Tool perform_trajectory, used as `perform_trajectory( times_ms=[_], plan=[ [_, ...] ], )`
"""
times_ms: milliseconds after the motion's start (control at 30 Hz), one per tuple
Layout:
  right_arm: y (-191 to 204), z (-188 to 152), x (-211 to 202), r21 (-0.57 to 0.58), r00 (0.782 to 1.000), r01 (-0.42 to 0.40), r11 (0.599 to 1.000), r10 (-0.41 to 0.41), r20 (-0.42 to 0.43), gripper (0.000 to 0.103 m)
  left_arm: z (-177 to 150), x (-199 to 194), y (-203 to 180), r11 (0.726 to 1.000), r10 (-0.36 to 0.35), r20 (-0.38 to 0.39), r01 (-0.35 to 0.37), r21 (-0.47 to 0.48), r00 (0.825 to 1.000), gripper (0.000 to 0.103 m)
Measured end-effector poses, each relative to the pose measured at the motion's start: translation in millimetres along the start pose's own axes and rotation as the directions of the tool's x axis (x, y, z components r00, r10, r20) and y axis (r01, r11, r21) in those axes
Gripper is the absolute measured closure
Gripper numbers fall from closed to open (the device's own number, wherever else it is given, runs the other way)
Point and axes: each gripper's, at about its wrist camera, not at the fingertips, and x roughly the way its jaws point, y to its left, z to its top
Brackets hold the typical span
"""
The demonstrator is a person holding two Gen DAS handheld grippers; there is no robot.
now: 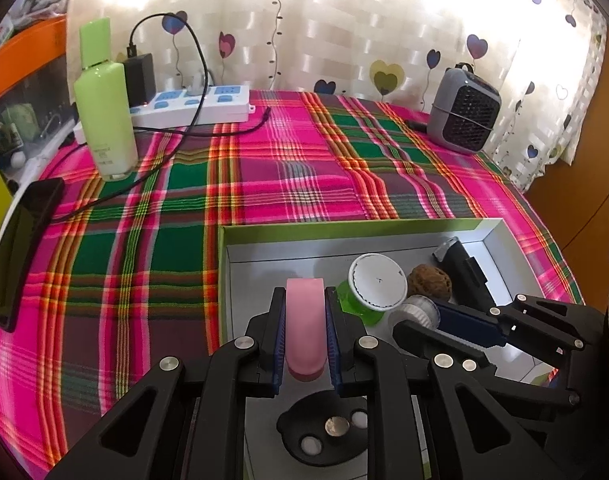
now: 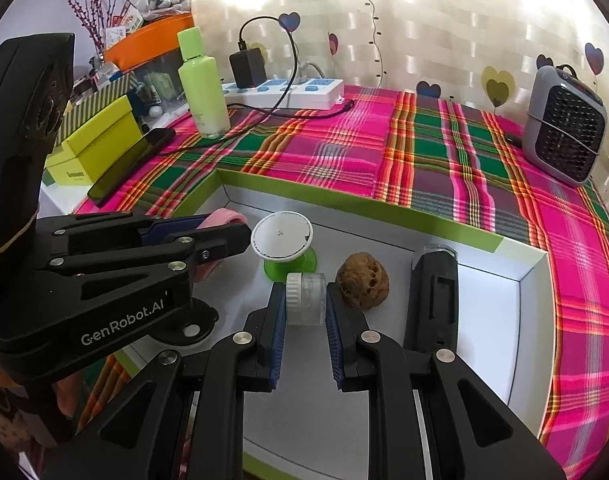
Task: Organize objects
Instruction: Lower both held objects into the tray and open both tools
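A green-edged box with a white floor (image 1: pixel 384 232) (image 2: pixel 344 194) lies on the plaid cloth. My left gripper (image 1: pixel 304 304) is shut on a pink curved piece (image 1: pixel 304 328) over the box's left part; that piece also shows in the right wrist view (image 2: pixel 224 216). My right gripper (image 2: pixel 304 296) is shut on a small clear jar with a white lid (image 2: pixel 306 298), also seen in the left wrist view (image 1: pixel 418 310). In the box lie a green spool with a white round top (image 1: pixel 378 282) (image 2: pixel 282 242), a brown walnut (image 1: pixel 429 279) (image 2: pixel 362 280), a black device (image 1: pixel 464 276) (image 2: pixel 432 300) and a black holder (image 1: pixel 324 428).
A green bottle (image 1: pixel 104 108) (image 2: pixel 202 84), a white power strip (image 1: pixel 192 106) (image 2: pixel 288 90) with a black charger and cables, and a dark phone (image 1: pixel 20 248) (image 2: pixel 132 164) are at the left. A grey fan heater (image 1: pixel 464 112) (image 2: pixel 564 128) stands at the back right.
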Motion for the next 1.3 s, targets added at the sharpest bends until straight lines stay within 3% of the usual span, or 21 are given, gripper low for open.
perform_trajectory(
  times_ms=[1167, 1300],
  plan=[
    [2.4, 0.3, 7.4, -0.018, 0.999, 0.033, 0.999, -0.033, -0.002, 0.083, 1.4, 3.5, -3.3, 1.000, -0.001, -0.002, 0.001, 0.016, 1.000, 0.083],
    [3.0, -0.2, 6.6, -0.016, 1.000, 0.028, 0.999, -0.028, 0.001, 0.077, 1.2, 2.8, -3.5, 1.000, -0.002, -0.003, 0.002, 0.015, 1.000, 0.082]
  ],
)
